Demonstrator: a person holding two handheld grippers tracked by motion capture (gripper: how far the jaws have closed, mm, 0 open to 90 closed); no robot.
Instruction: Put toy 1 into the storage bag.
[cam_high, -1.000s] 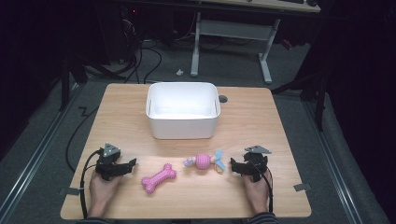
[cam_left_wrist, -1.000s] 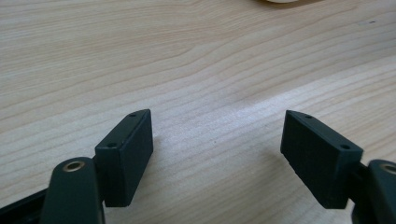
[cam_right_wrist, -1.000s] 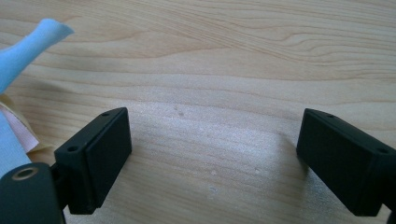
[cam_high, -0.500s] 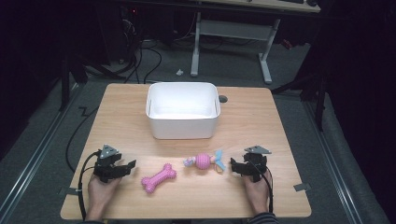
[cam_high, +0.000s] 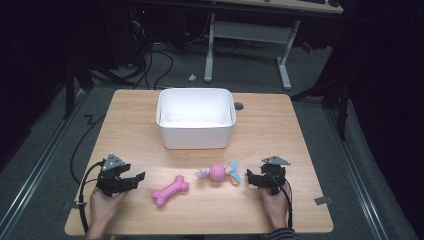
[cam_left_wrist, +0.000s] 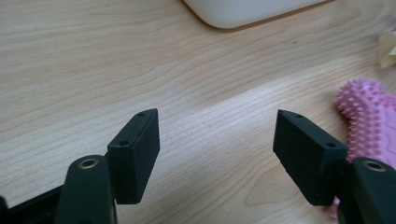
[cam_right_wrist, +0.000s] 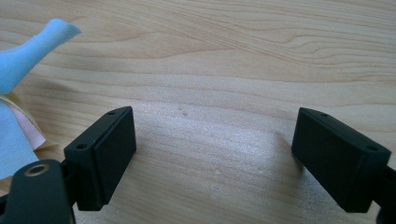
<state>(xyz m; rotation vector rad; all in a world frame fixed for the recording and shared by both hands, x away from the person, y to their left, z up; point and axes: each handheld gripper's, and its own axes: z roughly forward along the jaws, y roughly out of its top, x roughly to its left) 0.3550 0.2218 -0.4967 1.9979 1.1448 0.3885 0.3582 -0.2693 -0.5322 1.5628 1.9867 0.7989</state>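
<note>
Table (cam_high: 280, 130): light wood, rectangular, on a grey floor with dark surroundings.

White bin (cam_high: 196, 119): open-topped, rounded corners, at the far middle of the table. Its near edge shows at the top of the left gripper view (cam_left_wrist: 247, 10).

Left gripper (cam_high: 134, 180): near-left part of the table, held in the person's left hand (cam_high: 102, 207), pointing toward the table's middle. Jaws apart, having just been closing a little, with bare wood between them in the left gripper view (cam_left_wrist: 217, 140). Nothing held.

Right gripper (cam_high: 250, 179): near-right part of the table, held in the person's right hand (cam_high: 274, 207), pointing toward the table's middle. Jaws apart, likewise just closing slightly, with bare table between them in the right gripper view (cam_right_wrist: 215, 140). Nothing held.

Pink bone toy (cam_high: 170, 190): lies flat and slantwise near the front edge, between the two grippers and nearer the left one, not touching it. Its spiked end shows just beside the right-hand jaw in the left gripper view (cam_left_wrist: 369, 116).

Pink ball toy (cam_high: 218, 172): knobbly ball with blue and pale fabric tails, lying just in front of the right gripper, apart from the bone. The blue and cream tails show at the left edge of the right gripper view (cam_right_wrist: 18, 65).
</note>
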